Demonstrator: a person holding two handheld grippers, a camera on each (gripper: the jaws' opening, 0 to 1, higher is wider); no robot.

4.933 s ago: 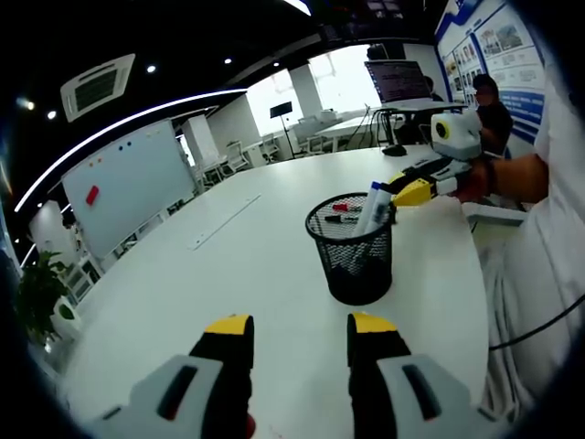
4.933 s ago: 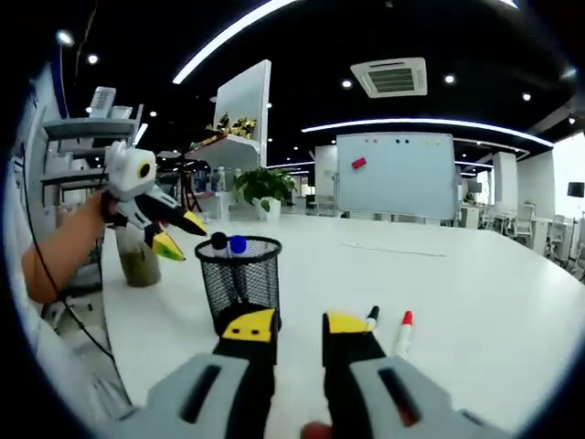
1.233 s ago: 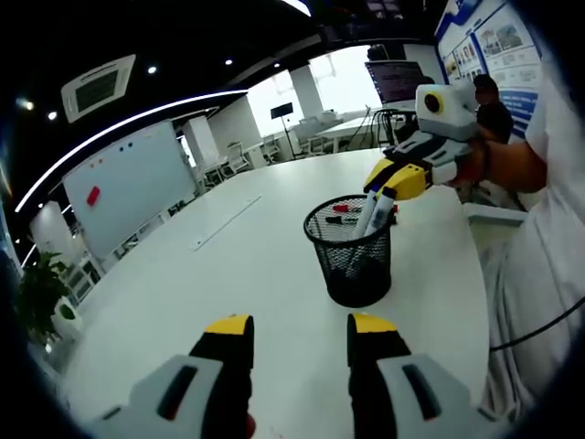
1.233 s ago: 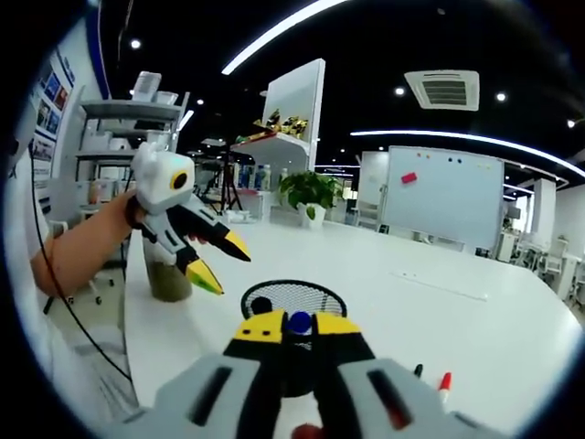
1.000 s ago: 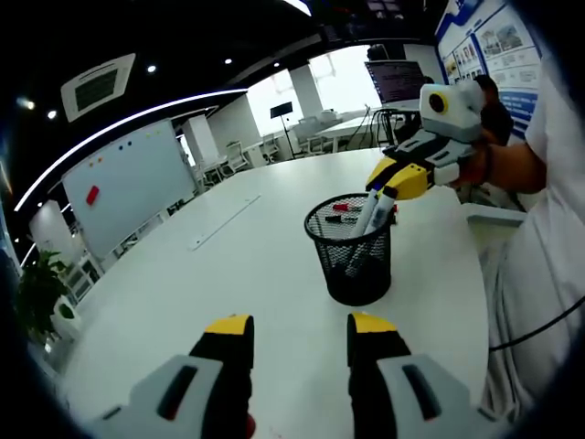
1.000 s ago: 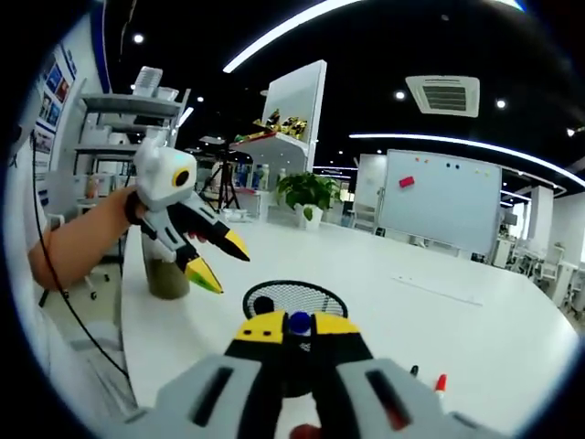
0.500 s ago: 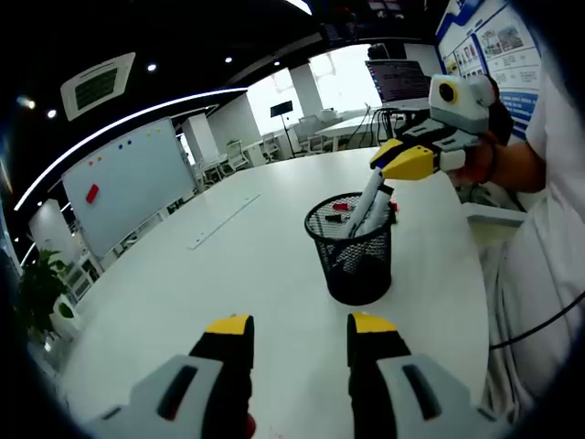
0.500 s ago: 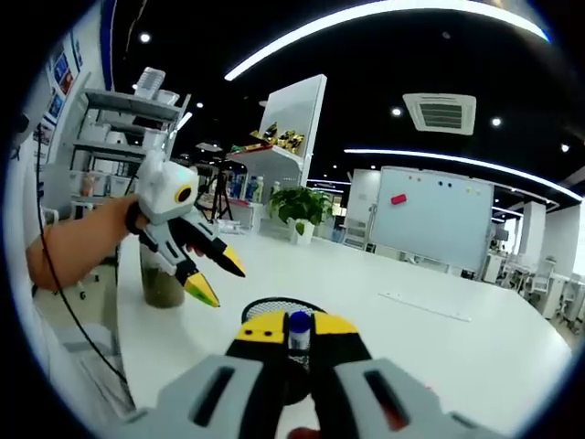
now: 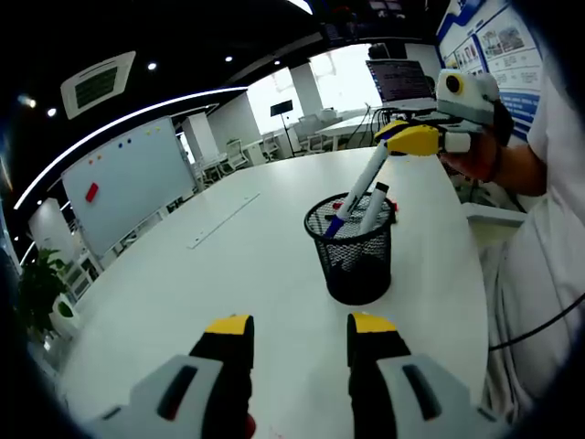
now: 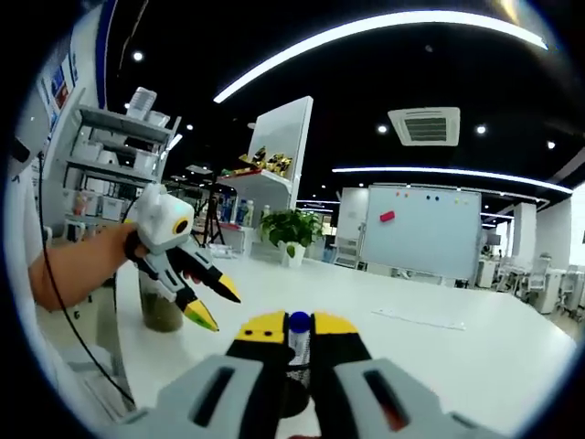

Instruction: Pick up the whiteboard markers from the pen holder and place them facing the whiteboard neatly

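The right gripper (image 9: pixel 393 139) is closed on a blue-capped whiteboard marker (image 9: pixel 358 190), gripping it near its upper end; in the left gripper view the marker hangs at a slant, its blue lower end at the rim of the black mesh pen holder (image 9: pixel 355 256). In the right gripper view the same marker (image 10: pixel 298 340) stands upright between the closed yellow-tipped jaws, blue end uppermost. A second marker with a black cap (image 9: pixel 373 206) leans inside the pen holder. The left gripper (image 9: pixel 300 329) is held low over the white table (image 9: pixel 228 274) with its jaws parted and nothing between them, short of the pen holder; in the right gripper view it appears at left (image 10: pixel 208 304), jaws apart. A whiteboard (image 9: pixel 128 187) stands beyond the table's far end.
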